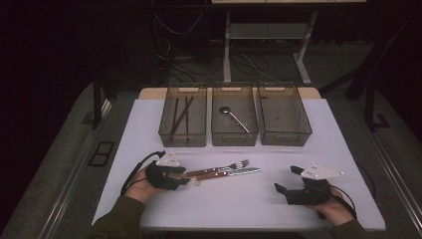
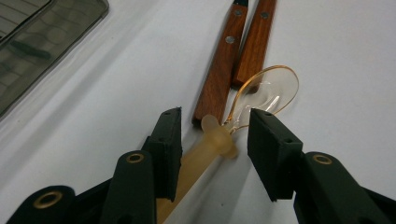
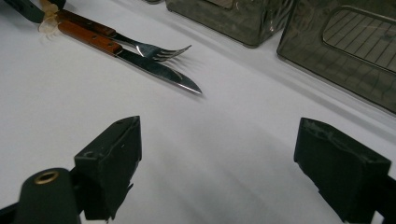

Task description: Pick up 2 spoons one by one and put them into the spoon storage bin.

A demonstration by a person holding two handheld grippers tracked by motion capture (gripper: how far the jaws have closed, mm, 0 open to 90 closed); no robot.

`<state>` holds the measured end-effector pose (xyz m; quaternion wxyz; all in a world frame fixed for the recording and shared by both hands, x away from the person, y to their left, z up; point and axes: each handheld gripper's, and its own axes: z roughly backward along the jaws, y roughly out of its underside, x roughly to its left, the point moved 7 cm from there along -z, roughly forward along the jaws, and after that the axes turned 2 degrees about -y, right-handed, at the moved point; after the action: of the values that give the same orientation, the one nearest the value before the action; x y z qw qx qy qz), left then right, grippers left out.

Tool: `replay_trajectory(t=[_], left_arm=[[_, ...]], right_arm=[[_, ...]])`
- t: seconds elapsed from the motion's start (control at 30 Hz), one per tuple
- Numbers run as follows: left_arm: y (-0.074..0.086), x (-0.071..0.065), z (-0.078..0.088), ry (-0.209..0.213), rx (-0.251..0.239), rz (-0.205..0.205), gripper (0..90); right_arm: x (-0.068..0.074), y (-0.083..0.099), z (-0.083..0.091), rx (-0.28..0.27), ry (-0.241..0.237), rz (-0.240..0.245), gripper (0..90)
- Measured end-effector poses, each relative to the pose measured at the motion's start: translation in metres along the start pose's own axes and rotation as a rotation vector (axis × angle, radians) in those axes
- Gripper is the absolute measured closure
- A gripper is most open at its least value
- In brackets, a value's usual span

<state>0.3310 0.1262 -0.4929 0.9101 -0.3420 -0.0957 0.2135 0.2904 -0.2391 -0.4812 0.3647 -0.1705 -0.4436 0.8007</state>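
Where its pale handle ends, the spoon point(image 2: 261, 93) turns clear amber.

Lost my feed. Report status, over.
Left gripper open astride plastic spoon, no squeeze. Right gripper open, nothing between jaws. Fork and knife lie touching spoon's bowl.

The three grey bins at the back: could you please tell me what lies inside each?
The left bin holds brown chopsticks, the middle bin a metal spoon, and the right bin looks empty; its near wall hides little.
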Motion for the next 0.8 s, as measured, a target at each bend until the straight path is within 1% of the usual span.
replay_trajectory(t=[0.1, 0.3, 0.4, 0.43, 0.5, 0.63, 0.8], left_arm=[[0.001, -0.001, 0.000, -0.018, 0.008, -0.023, 59.0], [0.001, -0.005, 0.001, -0.043, 0.020, -0.074, 60.8], [0.001, -0.007, 0.003, -0.050, 0.029, -0.106, 61.9], [0.002, -0.008, 0.003, -0.052, 0.029, -0.110, 62.4], [0.002, -0.009, 0.005, -0.052, 0.032, -0.132, 63.6], [0.004, -0.010, 0.010, -0.033, 0.019, -0.137, 67.3], [0.006, -0.012, 0.011, -0.027, 0.013, -0.173, 70.5]], right_arm=[[0.001, 0.000, 0.000, 0.002, -0.001, -0.001, 15.3], [0.000, 0.000, 0.000, 0.001, -0.001, 0.000, 15.3], [0.000, 0.000, 0.000, 0.001, -0.002, 0.000, 15.3], [0.001, 0.000, 0.000, 0.001, -0.001, -0.001, 15.3], [0.001, 0.000, 0.000, 0.001, -0.003, 0.000, 15.3], [0.000, 0.000, 0.000, 0.001, -0.001, -0.001, 15.3], [0.001, 0.000, 0.000, 0.003, -0.002, 0.000, 15.3]])
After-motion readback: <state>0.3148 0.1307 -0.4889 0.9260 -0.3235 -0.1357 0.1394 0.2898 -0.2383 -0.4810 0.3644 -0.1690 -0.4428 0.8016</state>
